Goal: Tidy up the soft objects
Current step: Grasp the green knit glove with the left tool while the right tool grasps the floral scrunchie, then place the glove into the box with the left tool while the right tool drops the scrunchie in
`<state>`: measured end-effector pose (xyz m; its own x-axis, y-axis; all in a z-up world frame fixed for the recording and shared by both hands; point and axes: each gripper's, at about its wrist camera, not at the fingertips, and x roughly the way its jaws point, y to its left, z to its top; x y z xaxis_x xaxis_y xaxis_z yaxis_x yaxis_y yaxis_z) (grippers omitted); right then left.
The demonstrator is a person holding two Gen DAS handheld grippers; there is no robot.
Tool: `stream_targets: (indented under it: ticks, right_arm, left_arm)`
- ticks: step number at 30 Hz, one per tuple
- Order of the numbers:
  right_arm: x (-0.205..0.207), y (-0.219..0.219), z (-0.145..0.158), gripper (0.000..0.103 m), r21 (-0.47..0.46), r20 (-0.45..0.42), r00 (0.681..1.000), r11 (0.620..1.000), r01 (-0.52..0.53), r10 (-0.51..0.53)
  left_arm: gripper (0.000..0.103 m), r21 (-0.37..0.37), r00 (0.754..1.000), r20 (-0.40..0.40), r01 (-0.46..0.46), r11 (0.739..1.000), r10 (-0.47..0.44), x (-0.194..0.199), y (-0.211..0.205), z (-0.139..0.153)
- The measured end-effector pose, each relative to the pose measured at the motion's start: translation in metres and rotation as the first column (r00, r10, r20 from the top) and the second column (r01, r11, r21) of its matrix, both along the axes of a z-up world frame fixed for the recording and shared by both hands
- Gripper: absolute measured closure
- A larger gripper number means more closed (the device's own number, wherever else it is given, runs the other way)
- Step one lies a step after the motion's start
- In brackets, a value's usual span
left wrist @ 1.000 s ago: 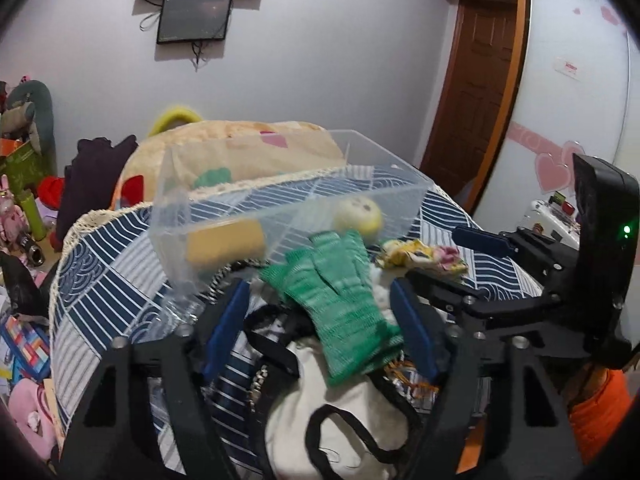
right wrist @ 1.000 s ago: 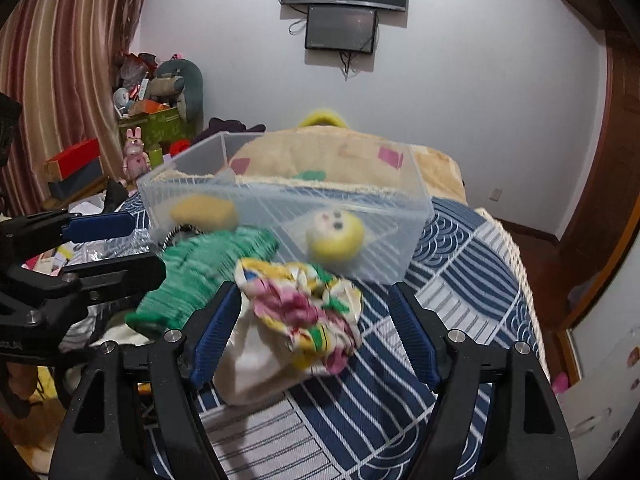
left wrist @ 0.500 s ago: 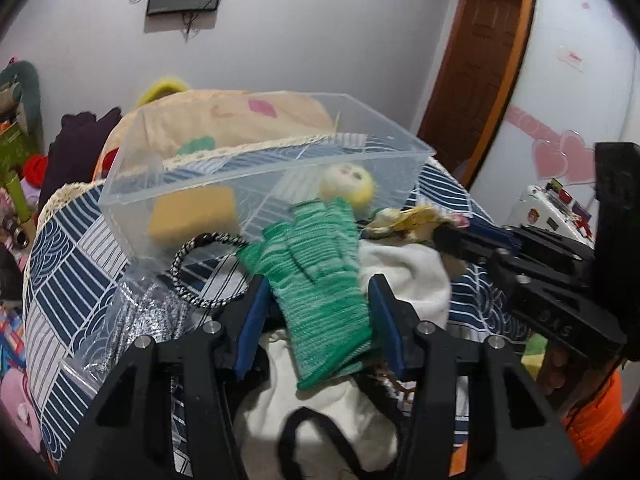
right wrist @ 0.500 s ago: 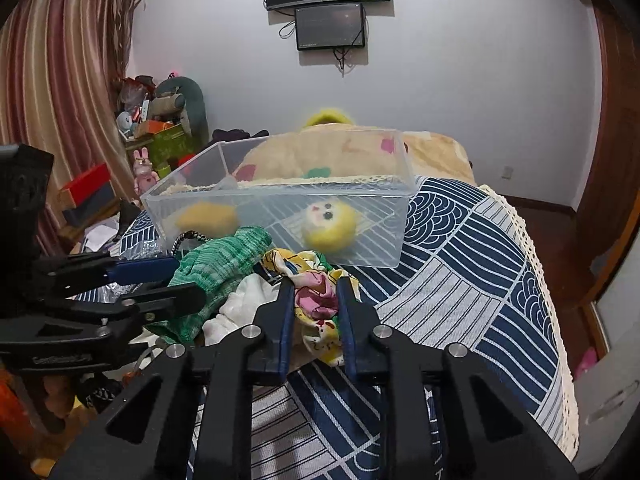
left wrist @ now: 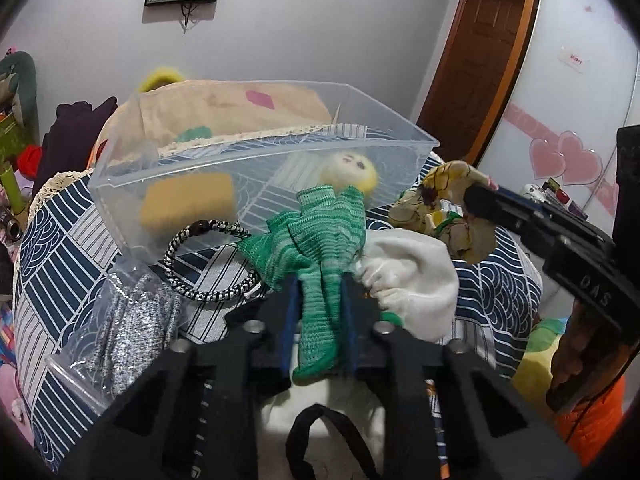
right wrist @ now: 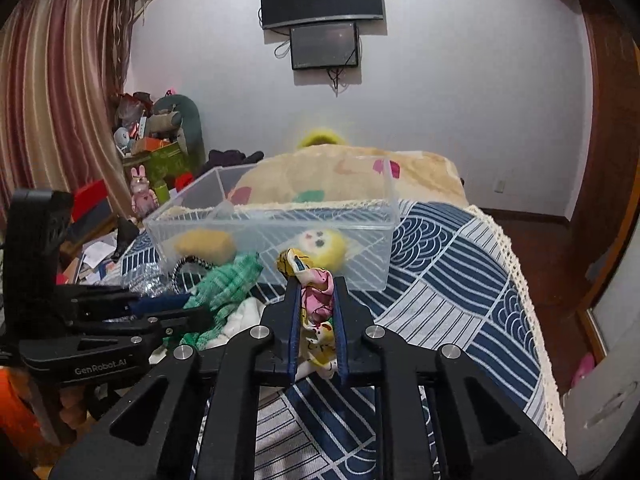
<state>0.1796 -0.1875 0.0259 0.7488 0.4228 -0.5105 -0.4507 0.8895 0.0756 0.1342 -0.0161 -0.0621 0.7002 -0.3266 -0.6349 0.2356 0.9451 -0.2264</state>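
My left gripper is shut on a green knitted glove, held just above a white cloth. My right gripper is shut on a flowered yellow-pink cloth, lifted off the bed; it also shows in the left wrist view. A clear plastic bin stands just beyond both, holding a yellow sponge and a yellow plush face. The bin shows in the right wrist view too.
A black-and-white braided ring and a bag of silver scrubbers lie left of the glove on the blue patterned bedspread. A beige pillow lies behind the bin. Clutter fills the floor at left.
Both grippers have closed, the left on the green glove, the right on the flowered cloth. Both have lifted their items a little and drawn nearer the bin.
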Motion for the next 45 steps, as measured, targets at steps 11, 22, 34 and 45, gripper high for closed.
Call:
stream_targets:
  ticks: [11, 22, 34, 45]
  right_arm:
    - [-0.006, -0.002, 0.022, 0.09, 0.029, 0.053, 0.999, 1.0, 0.002, -0.003]
    - [-0.007, 0.011, 0.049, 0.09, 0.058, 0.132, 0.991, 0.998, -0.026, 0.018]
    - [0.012, 0.034, 0.057, 0.09, 0.067, 0.164, 0.985, 0.996, -0.059, 0.047]
    - [0.053, 0.063, 0.031, 0.09, 0.036, 0.046, 0.995, 0.996, -0.085, 0.084]
  left_arm:
    - [0.092, -0.01, 0.996, 0.09, -0.018, 1.0, 0.018, -0.029, 0.01, 0.028]
    - [0.092, -0.002, 0.97, 0.234, -0.06, 0.998, 0.059, -0.044, 0.022, 0.077]
    - [0.091, -0.059, 0.981, 0.152, -0.112, 0.992, 0.12, -0.002, 0.049, 0.073]
    - [0.091, -0.062, 0.989, 0.073, -0.121, 0.991, 0.125, 0.037, 0.05, 0.054]
